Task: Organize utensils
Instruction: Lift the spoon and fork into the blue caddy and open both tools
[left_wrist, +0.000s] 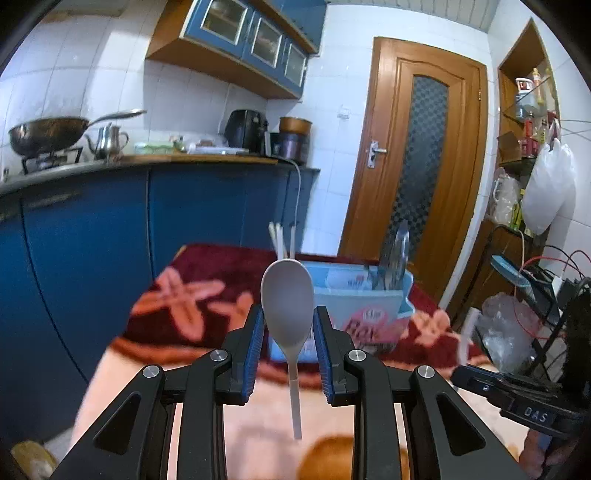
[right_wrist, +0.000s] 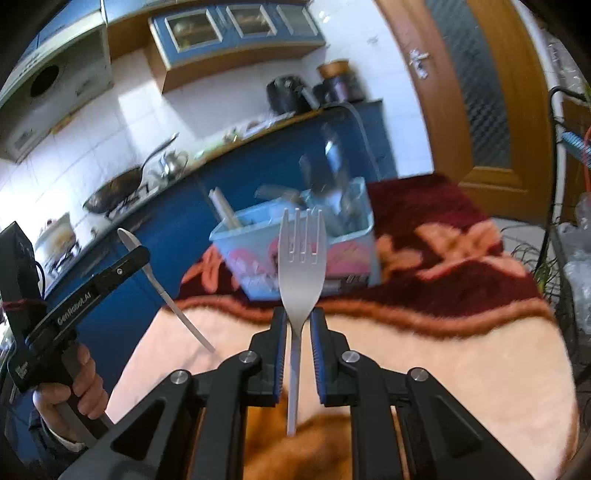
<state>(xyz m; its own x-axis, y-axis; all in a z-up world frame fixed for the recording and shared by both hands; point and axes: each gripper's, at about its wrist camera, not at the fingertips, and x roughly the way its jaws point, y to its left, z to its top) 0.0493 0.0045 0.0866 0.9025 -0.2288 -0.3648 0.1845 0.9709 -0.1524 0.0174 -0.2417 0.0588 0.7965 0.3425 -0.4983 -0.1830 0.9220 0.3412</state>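
The left gripper (left_wrist: 289, 325) is clamped on a spoon (left_wrist: 287, 301) — bowl up between the blue pads (left_wrist: 256, 343), handle hanging down below them. The right gripper (right_wrist: 297, 328) is clamped on a fork (right_wrist: 301, 258) at its neck, tines up, handle pointing down. Both hang above a blanket (left_wrist: 207, 291) with a dark red, flowered far part and a pale near part. On the red part stands a light blue caddy (left_wrist: 365, 299) — already holding chopsticks (left_wrist: 280, 240) at its left end and blurred metal utensils (left_wrist: 395, 258) at its right. Each gripper shows at the edge of the other's view.
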